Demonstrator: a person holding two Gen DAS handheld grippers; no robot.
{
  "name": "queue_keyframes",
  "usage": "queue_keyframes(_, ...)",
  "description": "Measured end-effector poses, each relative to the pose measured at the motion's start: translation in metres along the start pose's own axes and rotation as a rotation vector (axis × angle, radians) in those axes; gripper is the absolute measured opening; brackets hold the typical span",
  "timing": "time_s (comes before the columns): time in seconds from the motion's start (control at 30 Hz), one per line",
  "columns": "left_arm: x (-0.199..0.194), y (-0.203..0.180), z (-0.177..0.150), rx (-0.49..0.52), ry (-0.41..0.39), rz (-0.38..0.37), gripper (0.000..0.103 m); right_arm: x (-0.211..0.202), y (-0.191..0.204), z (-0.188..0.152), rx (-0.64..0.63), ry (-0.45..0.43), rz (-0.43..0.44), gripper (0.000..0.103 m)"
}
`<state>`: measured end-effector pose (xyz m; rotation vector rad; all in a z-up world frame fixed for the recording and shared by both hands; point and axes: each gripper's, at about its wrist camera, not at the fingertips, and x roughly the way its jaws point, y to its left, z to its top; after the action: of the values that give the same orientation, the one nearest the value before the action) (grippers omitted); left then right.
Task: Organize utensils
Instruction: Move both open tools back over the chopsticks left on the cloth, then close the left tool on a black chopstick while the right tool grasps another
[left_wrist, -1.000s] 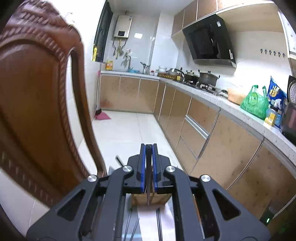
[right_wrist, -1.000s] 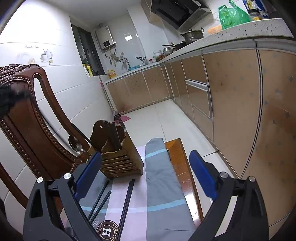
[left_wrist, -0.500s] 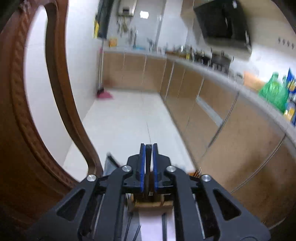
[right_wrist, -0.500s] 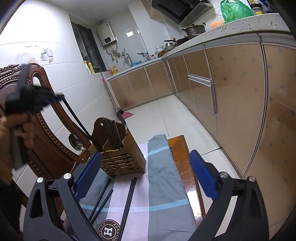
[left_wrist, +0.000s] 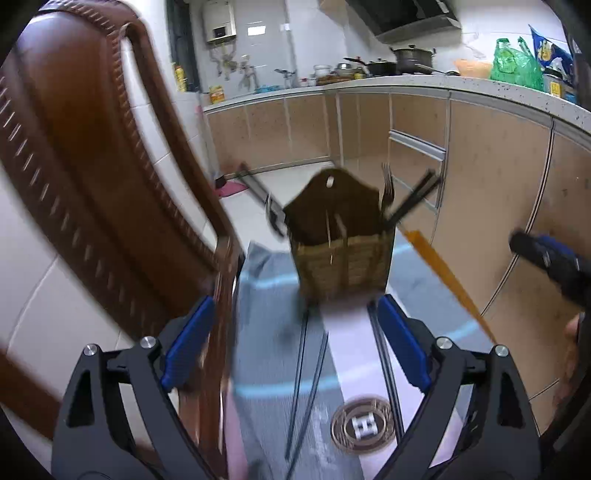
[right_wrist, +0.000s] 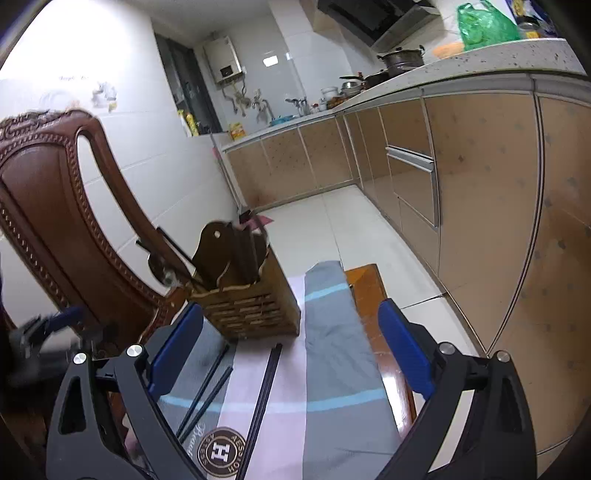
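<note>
Chair (left_wrist: 92, 192): seen at the far left, its carved back close beside the table edge; in the right wrist view a ladle (right_wrist: 159, 266) was leaned from the holder toward it.

Left gripper (left_wrist: 295, 350): held low over the cloth with its blue pads spread wide and nothing between them, seemingly positioned for another pick-up.

Loose chopsticks (left_wrist: 306, 373): laid flat on the striped cloth (left_wrist: 266, 350) between the open left fingers and just short of them, pointed toward the holder; further sticks (right_wrist: 264, 395) were laid beside the round logo.

Holder (left_wrist: 343, 258): stood upright at the far end of the cloth, ahead of both grippers, so that handles could be dropped in from above; a fork (left_wrist: 388, 188) and dark chopsticks (left_wrist: 413, 199) were already propped inside, tilted right.

Right gripper (right_wrist: 291, 354): held behind the holder, fingers wide apart and empty, apparently kept in reserve.

Judgement: the task was partly done, with several sticks left on the cloth.
</note>
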<state>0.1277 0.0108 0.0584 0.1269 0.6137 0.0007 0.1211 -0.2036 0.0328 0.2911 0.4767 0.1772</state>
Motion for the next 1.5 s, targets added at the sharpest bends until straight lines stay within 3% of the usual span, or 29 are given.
queue_keyframes(0.17, 0.008, -0.001, -0.045, -0.05, 0.124, -0.033, 0.088, -0.001, 0.021, -0.015, -0.07, 0.048, 0.002, 0.093)
queue_keyframes(0.3, 0.007, -0.006, -0.059, -0.024, 0.152, -0.028, 0.088, 0.0, 0.033, -0.026, -0.119, 0.118, -0.01, 0.093)
queue_keyframes(0.63, 0.01, -0.003, -0.064, -0.049, 0.193, -0.047, 0.088, -0.008, 0.036, -0.06, -0.111, 0.229, -0.014, 0.093)
queue_keyframes(1.03, 0.017, -0.004, -0.07, -0.059, 0.219, -0.046, 0.088, -0.002, 0.036, -0.062, -0.126, 0.221, -0.025, 0.093)
queue_keyframes(1.17, 0.038, 0.004, -0.071, -0.061, 0.227, -0.009, 0.084, 0.006, 0.035, -0.065, -0.124, 0.227, -0.018, 0.093)
queue_keyframes(1.3, 0.086, 0.014, -0.067, -0.064, 0.29, 0.04, 0.075, 0.022, 0.033, -0.068, -0.114, 0.247, -0.006, 0.093)
queue_keyframes(1.4, 0.121, 0.012, -0.056, -0.044, 0.316, 0.03, 0.072, 0.034, 0.034, -0.071, -0.117, 0.255, -0.001, 0.093)
queue_keyframes(1.5, 0.153, 0.004, -0.047, -0.008, 0.345, 0.008, 0.06, 0.05, 0.035, -0.074, -0.105, 0.283, 0.007, 0.093)
